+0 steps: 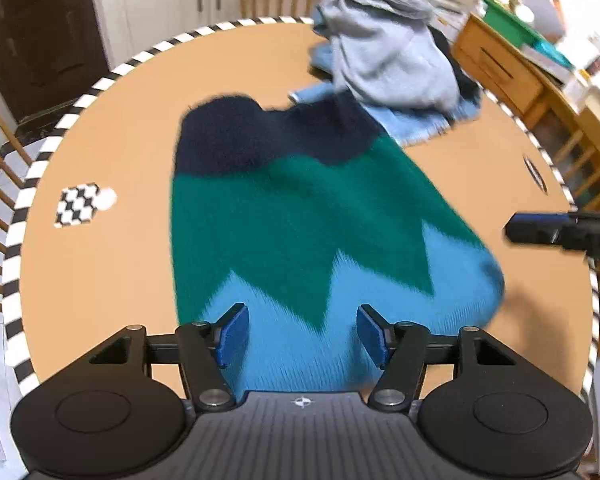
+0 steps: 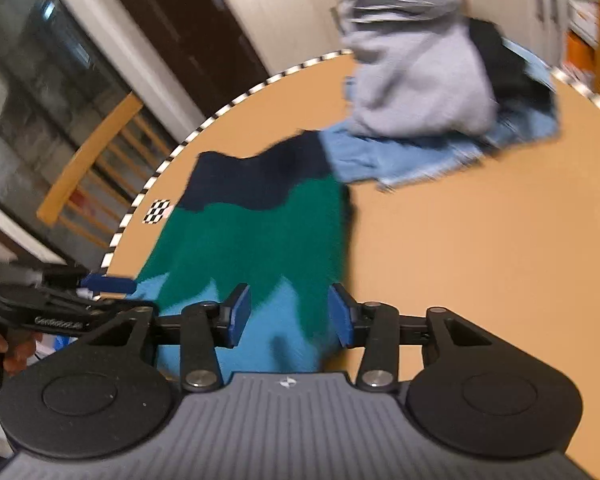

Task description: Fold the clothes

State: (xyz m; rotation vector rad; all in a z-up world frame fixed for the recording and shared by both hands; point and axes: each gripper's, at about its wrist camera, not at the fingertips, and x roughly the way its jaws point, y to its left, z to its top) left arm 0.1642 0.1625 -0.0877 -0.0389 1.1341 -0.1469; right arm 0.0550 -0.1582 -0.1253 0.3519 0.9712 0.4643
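A checkered marker (image 1: pixel 78 205) lies at the left of the round surface (image 1: pixel 120 248). The left tongs (image 1: pixel 302 334) stand spread over the light-blue end of the sweater (image 1: pixel 300 216), apparently not touching it. The right tongs (image 2: pixel 288 314), also spread, hover likewise. A clothes pile (image 1: pixel 384 64) sits far right.

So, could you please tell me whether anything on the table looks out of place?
The sweater lies flat, but behind it the grey top sits crumpled on a heap of blue clothes, one edge overlapping the sweater's dark end.
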